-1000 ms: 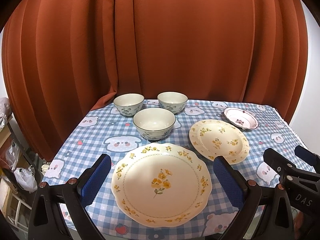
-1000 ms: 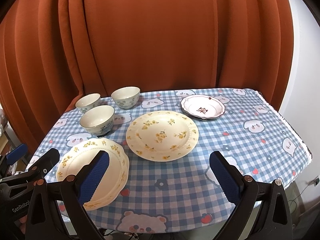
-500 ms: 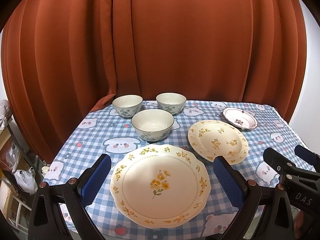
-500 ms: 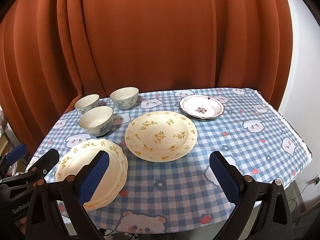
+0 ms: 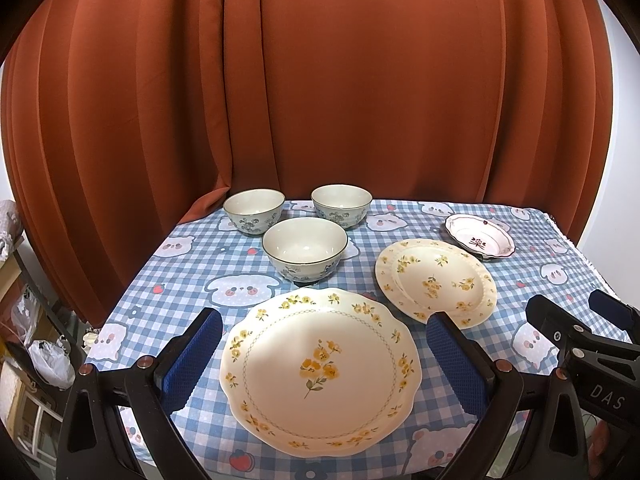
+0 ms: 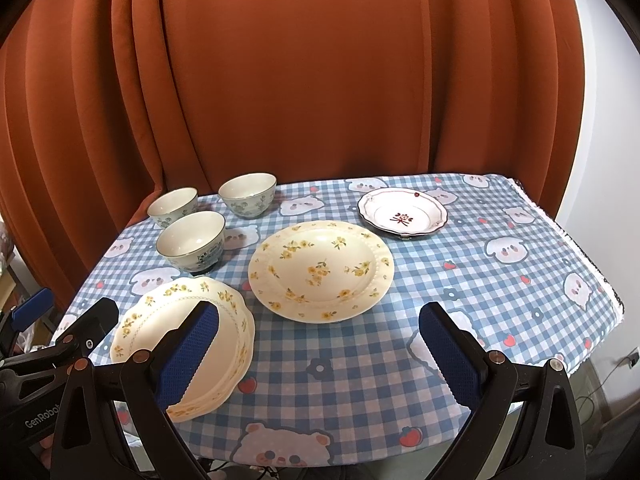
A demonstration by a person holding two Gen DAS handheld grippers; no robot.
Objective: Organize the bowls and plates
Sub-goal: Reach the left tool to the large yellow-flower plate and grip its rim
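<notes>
Both grippers, left [image 5: 320, 354] and right [image 6: 318, 344], hover with fingers spread and empty over the desk [image 6: 500, 280], where the scalloped plate [image 5: 320, 372] looks stiff, slippery, breakable: best pinched at its rim.

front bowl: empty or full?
Empty. The front bowl stands upright; its bare cream inside shows in both views, with nothing in it.
</notes>
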